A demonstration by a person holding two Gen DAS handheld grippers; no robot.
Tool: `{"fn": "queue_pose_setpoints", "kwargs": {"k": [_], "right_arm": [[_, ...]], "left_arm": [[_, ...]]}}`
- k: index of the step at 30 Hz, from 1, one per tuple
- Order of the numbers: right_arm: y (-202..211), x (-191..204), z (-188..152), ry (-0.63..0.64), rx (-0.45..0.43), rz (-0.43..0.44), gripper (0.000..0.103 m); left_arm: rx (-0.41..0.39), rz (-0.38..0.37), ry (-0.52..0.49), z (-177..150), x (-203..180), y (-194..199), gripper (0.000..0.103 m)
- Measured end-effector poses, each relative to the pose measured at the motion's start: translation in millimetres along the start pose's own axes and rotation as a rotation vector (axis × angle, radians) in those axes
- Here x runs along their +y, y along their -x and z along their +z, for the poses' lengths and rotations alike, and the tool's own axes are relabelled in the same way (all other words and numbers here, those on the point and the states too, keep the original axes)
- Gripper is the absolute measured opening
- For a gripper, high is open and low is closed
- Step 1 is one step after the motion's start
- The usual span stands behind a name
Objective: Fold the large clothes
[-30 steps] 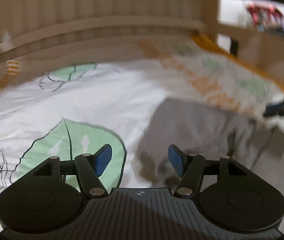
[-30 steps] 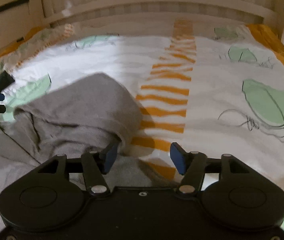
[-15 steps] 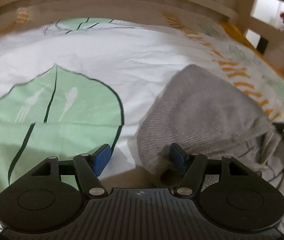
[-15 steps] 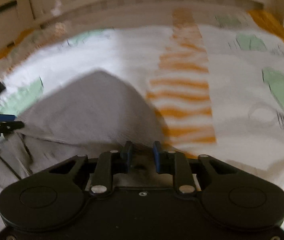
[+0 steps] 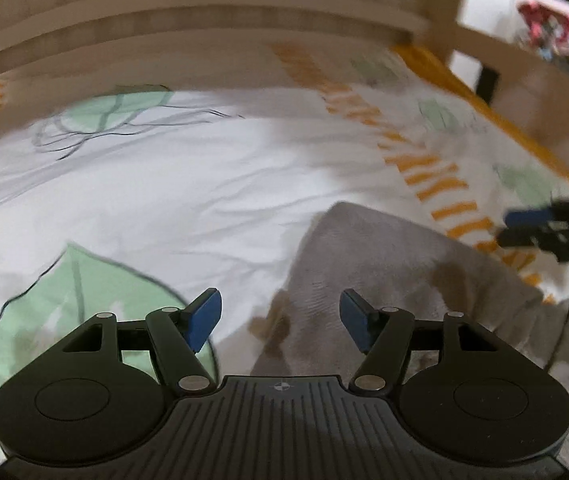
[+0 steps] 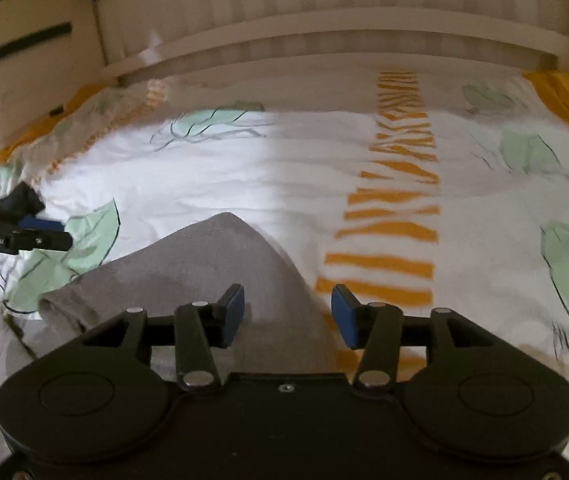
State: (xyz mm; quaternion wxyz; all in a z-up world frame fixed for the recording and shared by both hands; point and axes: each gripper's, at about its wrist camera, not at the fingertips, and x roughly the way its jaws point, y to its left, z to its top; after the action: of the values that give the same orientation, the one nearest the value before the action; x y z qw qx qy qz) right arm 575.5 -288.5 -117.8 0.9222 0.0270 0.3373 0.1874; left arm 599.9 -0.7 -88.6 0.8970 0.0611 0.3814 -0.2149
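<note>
1. Covering the bed [image 6: 244,168], a leaf-print sheet; grey garment [image 6: 212,264] bunched at its near side.
2. Left tool [image 5: 280,316] and right tool [image 6: 287,314]: both open, holding nothing, above the garment.
3. Risk: loose layers; a shallow pinch takes one ply, skewing the fold.

Both rigs are basically matte black plastic: the left hand-held gripper [image 5: 280,316] has a ribbed grey-black centre plate with a tiny round logo, two big round discs either side and silver pivot screws on the linkage arms. Finger pads [image 5: 203,318] are flat blue rectangles. The right hand-held gripper [image 6: 287,314] looks the same with a smooth plate, and white "GenRobot.AI" lettering shows on the left one's side.
</note>
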Motion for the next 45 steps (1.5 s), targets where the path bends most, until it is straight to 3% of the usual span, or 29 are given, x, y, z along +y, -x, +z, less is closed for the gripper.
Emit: {"fn": "queue_pose_setpoints", "kwargs": {"k": [9, 13, 15, 16, 17, 19, 22, 25, 29, 33, 36, 39, 45], "right_arm": [[-63, -2, 18, 0.011, 0.111, 0.059, 0.065], [-85, -4, 17, 0.030, 0.167, 0.063, 0.065], [-92, -5, 14, 0.019, 0.184, 0.067, 0.065], [-95, -6, 13, 0.011, 0.189, 0.069, 0.066], [-96, -6, 13, 0.003, 0.191, 0.073, 0.060], [-94, -5, 12, -0.013, 0.187, 0.080, 0.009], [-79, 4, 15, 0.037, 0.130, 0.059, 0.011], [-49, 14, 15, 0.098, 0.037, 0.046, 0.008], [4, 29, 5, 0.178, -0.101, 0.045, 0.008], [63, 48, -19, 0.266, -0.198, 0.061, 0.008], [102, 62, -46, 0.327, -0.235, 0.069, 0.009], [133, 75, -79, 0.387, -0.235, 0.079, 0.009], [161, 102, -151, 0.518, -0.092, 0.117, 0.009]], "left_arm": [[0.149, -0.045, 0.042, -4, 10, -58, 0.064], [0.153, -0.065, 0.054, -7, 14, -66, 0.064], [0.152, -0.082, 0.077, -6, 17, -66, 0.051], [0.147, -0.095, 0.080, -5, 18, -66, 0.021], [0.136, -0.110, 0.079, -3, 17, -63, 0.004], [0.104, -0.083, 0.011, -2, 7, -55, 0.004], [0.006, -0.033, -0.113, -7, -13, -32, 0.004], [-0.116, 0.004, -0.089, -16, -17, -1, 0.004], [-0.281, -0.003, -0.110, -38, -30, 51, 0.004], [-0.374, -0.050, -0.176, -73, -48, 104, 0.004], [-0.402, -0.091, -0.275, -105, -67, 136, 0.004], [-0.381, -0.139, -0.379, -137, -86, 158, 0.004], [-0.188, -0.211, -0.552, -201, -117, 166, 0.005]]}}
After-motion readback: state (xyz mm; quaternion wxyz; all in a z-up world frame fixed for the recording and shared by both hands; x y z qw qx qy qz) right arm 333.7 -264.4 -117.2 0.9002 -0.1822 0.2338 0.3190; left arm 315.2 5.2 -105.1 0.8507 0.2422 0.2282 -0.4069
